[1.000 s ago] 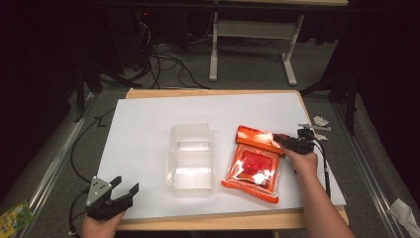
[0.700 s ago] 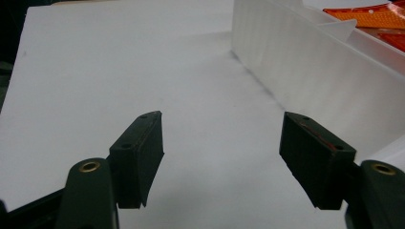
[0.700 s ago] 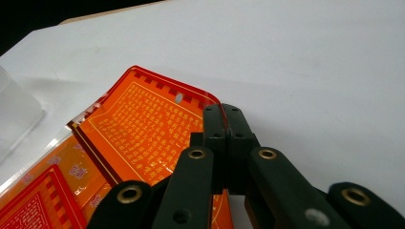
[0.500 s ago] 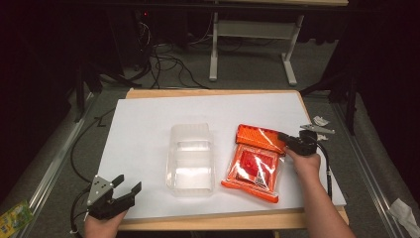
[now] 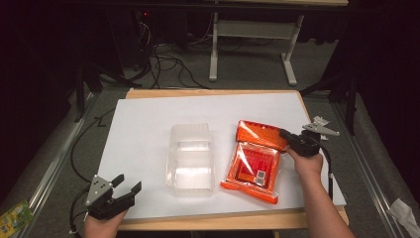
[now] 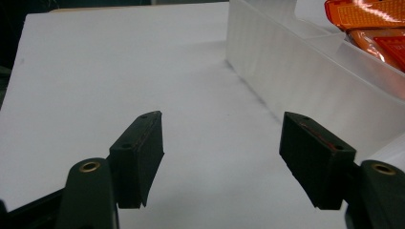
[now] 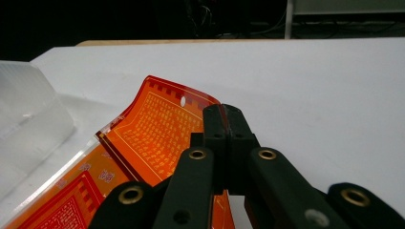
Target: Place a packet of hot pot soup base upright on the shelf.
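In the high view we see a table covered with a white sheet point(image 5: 148, 129), and near its middle stands a clear plastic container point(image 5: 190, 159), empty and upright. Just to the right of it lies an orange-red packet point(image 5: 255, 161) with gold print, its top flap bent upward. Our right gripper point(image 5: 286, 135), at the right of the frame, has its jaws pressed together on the upper right edge of that flap; the right gripper view shows the two black jaws closed tight with the thin orange flap point(image 7: 162, 126) caught between them, its far corner curling up off the white sheet point(image 7: 310, 81). Our left gripper point(image 5: 126, 186) sits at the lower left of the high view, near the table's front edge and well apart from the container. In the left gripper view its jaws stand wide apart over bare white sheet point(image 6: 95, 71), holding nothing, with the clear container's wall point(image 6: 296, 67) rising at the upper right.
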`<control>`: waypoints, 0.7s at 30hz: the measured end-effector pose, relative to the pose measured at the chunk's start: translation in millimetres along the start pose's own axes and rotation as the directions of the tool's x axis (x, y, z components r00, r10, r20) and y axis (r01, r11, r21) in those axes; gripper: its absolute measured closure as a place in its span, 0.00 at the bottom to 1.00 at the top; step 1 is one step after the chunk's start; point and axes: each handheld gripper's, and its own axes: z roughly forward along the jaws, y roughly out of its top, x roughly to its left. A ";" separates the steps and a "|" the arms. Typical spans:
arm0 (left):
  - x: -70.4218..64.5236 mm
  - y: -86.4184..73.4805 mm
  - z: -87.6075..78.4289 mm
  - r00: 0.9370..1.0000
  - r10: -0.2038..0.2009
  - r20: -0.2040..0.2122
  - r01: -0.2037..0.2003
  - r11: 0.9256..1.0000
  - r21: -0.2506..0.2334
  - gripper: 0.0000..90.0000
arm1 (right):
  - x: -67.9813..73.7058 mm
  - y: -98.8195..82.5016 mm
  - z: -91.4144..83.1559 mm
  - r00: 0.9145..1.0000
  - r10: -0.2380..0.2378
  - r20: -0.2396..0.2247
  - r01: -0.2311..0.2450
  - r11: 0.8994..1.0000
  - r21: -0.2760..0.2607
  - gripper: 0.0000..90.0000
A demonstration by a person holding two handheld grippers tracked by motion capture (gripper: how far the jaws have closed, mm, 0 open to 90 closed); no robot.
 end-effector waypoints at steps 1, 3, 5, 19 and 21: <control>0.0 0.0 0.0 1.000 0.000 0.000 0.000 1.000 0.000 0.36 | 1.3 1.1 -1.5 1.000 -0.005 -0.002 0.005 1.000 -0.009 1.00; -0.7 0.4 -0.2 1.000 -0.001 0.002 0.001 1.000 -0.002 0.36 | 4.9 3.4 -4.9 1.000 -0.011 -0.002 0.011 1.000 -0.024 1.00; -1.3 0.9 -0.7 1.000 0.004 0.004 -0.004 1.000 -0.001 0.36 | 6.4 4.8 -6.5 1.000 -0.019 -0.002 0.019 0.999 -0.034 1.00; -11.7 6.5 -3.7 0.999 0.030 0.033 -0.029 0.999 -0.017 0.36 | 45.9 28.7 -33.5 0.992 -0.110 -0.054 0.099 0.981 -0.169 1.00; -13.9 7.6 -4.1 0.999 0.035 0.037 -0.035 0.999 -0.021 0.36 | 53.2 32.4 -36.7 0.990 -0.126 -0.065 0.112 0.976 -0.187 1.00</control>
